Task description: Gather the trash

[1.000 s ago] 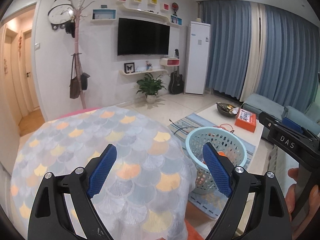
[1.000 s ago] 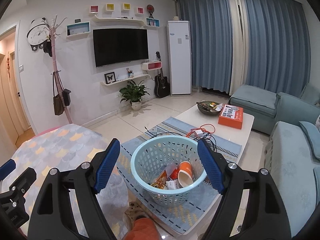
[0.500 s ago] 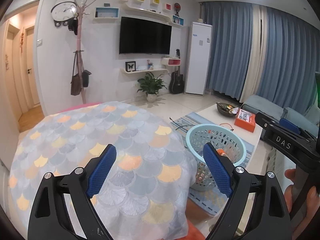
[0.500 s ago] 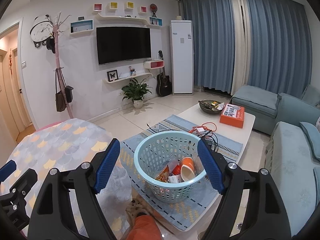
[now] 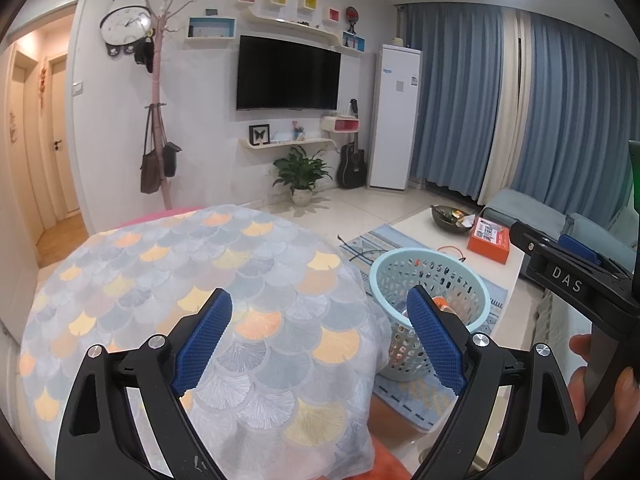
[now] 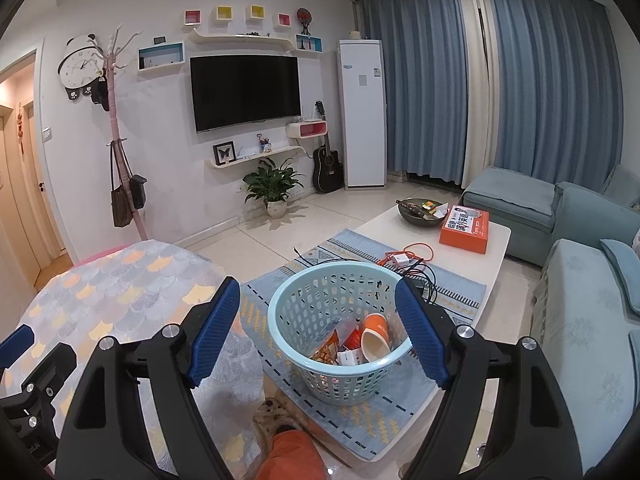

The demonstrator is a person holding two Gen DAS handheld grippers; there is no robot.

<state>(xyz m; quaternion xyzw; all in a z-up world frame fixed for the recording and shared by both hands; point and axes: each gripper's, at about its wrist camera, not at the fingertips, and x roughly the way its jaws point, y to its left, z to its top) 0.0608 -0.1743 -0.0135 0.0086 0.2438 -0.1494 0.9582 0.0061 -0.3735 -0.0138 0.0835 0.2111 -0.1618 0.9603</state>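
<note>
The left claw point(image 5: 320, 336) stands wide open with nothing between its blue pads, hanging above a round tabletop point(image 5: 168, 280) covered by a cloth printed with grey, orange and yellow fan shapes. The right claw point(image 6: 318, 330) is also spread wide and empty, and its two pads frame the pale blue laundry-style basket point(image 6: 320, 292) from either side in the right wrist view without touching it.

The basket sits on a low white coffee tabletop point(image 6: 472, 256), on a blue patterned runner point(image 6: 360, 248), just right of the round tabletop. Inside it lies the collected trash: an orange paper cup point(image 6: 374, 334) tipped on its side with its white inside showing, an orange snack wrapper point(image 6: 326, 350) and a few smaller scraps of packaging.

Farther along the white tabletop are a tangle of orange and black cables point(image 6: 408, 258), an orange box point(image 6: 466, 228) and a dark bowl point(image 6: 422, 210) holding small items. A blue-grey sofa point(image 6: 580, 240) runs along the right side.

In the left wrist view the right claw's black body enters from the right, gripped by a hand point(image 5: 600, 384). Near the bottom of the right wrist view an orange trouser leg point(image 6: 288, 456) and a furry slipper point(image 6: 272, 416) show on the floor.
</note>
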